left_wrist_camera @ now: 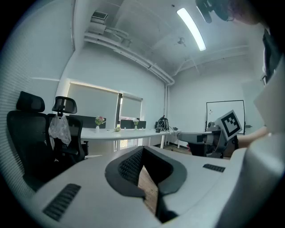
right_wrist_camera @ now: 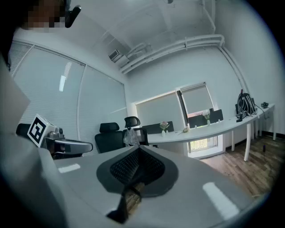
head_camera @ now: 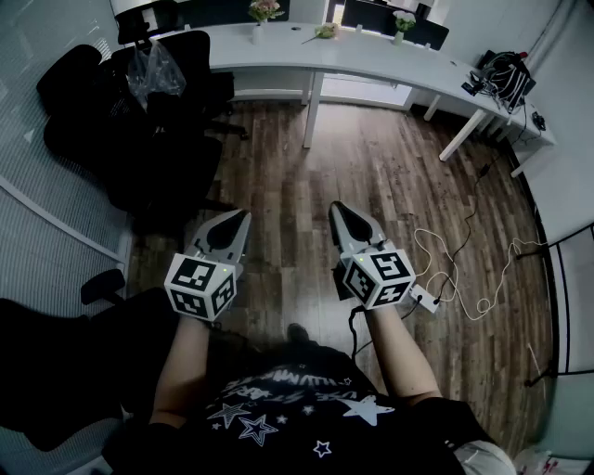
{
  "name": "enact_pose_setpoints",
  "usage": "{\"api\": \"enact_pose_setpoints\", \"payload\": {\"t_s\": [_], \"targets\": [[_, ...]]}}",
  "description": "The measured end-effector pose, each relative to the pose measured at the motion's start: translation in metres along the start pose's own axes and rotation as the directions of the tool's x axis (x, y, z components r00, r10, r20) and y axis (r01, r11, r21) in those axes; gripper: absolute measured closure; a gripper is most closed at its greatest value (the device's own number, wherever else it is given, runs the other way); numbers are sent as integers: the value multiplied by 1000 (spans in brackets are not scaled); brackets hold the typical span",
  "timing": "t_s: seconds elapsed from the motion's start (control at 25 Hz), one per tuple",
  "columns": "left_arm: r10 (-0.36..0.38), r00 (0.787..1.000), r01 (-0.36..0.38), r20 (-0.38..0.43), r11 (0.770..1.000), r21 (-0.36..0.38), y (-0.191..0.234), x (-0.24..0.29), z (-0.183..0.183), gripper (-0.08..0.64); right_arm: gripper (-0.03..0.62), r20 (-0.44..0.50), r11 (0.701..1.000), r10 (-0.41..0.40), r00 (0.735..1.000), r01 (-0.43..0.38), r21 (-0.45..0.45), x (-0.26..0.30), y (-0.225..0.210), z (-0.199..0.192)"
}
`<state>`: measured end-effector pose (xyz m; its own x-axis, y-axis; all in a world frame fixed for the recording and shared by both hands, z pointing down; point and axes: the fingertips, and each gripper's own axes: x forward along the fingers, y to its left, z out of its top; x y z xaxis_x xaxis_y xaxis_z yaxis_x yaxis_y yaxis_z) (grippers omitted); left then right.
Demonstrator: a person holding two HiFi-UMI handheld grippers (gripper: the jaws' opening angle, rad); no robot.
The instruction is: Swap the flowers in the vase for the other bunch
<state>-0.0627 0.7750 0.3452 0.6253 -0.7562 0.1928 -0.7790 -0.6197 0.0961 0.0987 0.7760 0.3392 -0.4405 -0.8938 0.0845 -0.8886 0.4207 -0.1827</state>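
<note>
Flowers (head_camera: 265,9) stand upright in vase (head_camera: 257,34); other bunch (head_camera: 325,32) lies along desk (head_camera: 371,57).

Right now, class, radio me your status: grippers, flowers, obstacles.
Left gripper, right gripper shut, empty. Two vases far on desk, loose bunch between. Chairs left, cables right.

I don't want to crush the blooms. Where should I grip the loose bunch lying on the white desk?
Probably the stem end, from above on the desk's near side: the loose bunch lies flat on the desk, blooms farther back, thin stem trailing toward the near edge. Finer detail is too small to tell.
</note>
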Motion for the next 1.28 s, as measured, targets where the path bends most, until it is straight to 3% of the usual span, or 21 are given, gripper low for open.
{"api": "enact_pose_setpoints", "payload": {"t_s": [0.32,0.68,1.0,1.28], "targets": [[-4,1000,4,10,1000,-13,-10,7,-4,552,591,-27,1000,5,1000,-5,14,-11,-7,-10],[3,1000,-3,-8,1000,-11,-24,14,-8,552,591,-37,995,0,999,3,95,-4,-26,-23],[53,999,-54,-12,998,-29,-34,40,-11,552,591,-68,995,50,996,-44,87,-3,-60,-33],[114,993,-115,-16,990,-87,-43,58,-28,552,591,-80,993,76,994,-69,91,4,-97,-41]]}}
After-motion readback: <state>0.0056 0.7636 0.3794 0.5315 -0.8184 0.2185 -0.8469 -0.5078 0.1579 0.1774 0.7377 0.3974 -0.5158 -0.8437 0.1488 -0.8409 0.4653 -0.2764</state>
